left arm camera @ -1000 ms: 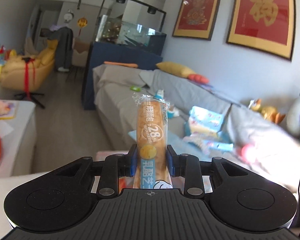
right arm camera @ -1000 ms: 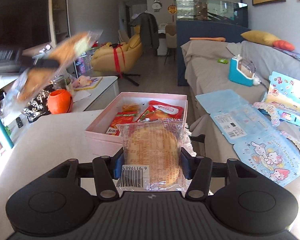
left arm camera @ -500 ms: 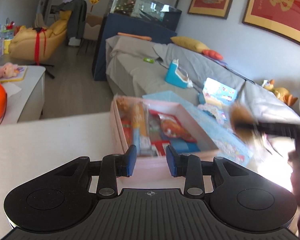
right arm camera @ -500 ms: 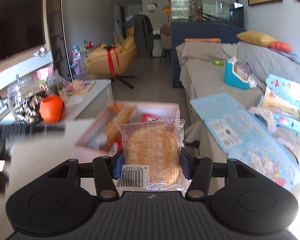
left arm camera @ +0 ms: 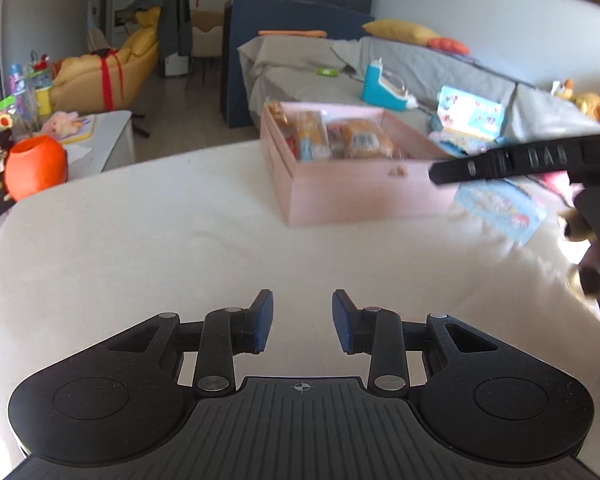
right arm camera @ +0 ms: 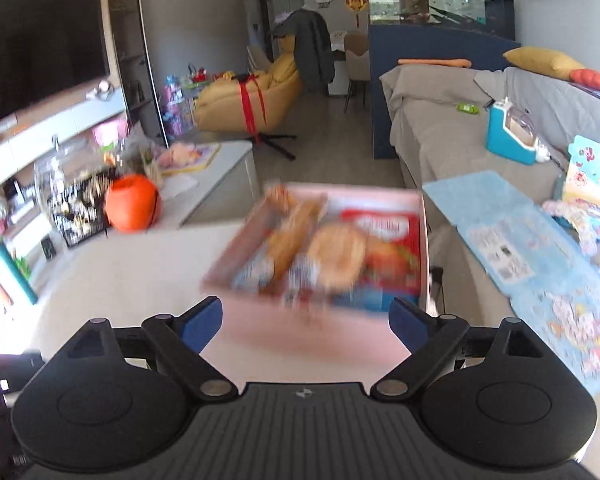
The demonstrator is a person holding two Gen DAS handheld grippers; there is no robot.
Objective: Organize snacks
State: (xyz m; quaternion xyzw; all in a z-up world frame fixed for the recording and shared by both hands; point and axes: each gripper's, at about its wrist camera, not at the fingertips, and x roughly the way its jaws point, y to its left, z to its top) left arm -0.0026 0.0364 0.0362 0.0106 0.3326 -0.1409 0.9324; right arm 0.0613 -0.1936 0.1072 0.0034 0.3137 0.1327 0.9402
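A pink box (left arm camera: pixel 352 190) stands on the white table and holds several snack packs. Among them are a long bread stick pack (right arm camera: pixel 290 236), a round bread pack (right arm camera: pixel 336 250) and a red bag (right arm camera: pixel 388 228); the box is blurred in the right wrist view (right arm camera: pixel 316 328). My left gripper (left arm camera: pixel 302 320) is open and empty, low over the bare table, well short of the box. My right gripper (right arm camera: pixel 306 318) is wide open and empty just in front of the box. It also shows in the left wrist view (left arm camera: pixel 500 160) at the box's right side.
An orange round pot (left arm camera: pixel 36 166) and a clutter of small items stand on the low cabinet at the left. A grey sofa (right arm camera: pixel 440 120) with a blue mat (right arm camera: pixel 520 240) and toy packs lies to the right of the table.
My left gripper let go of the long bread stick pack into the box and pulled back. My right gripper opened and the round bread pack now lies in the box.
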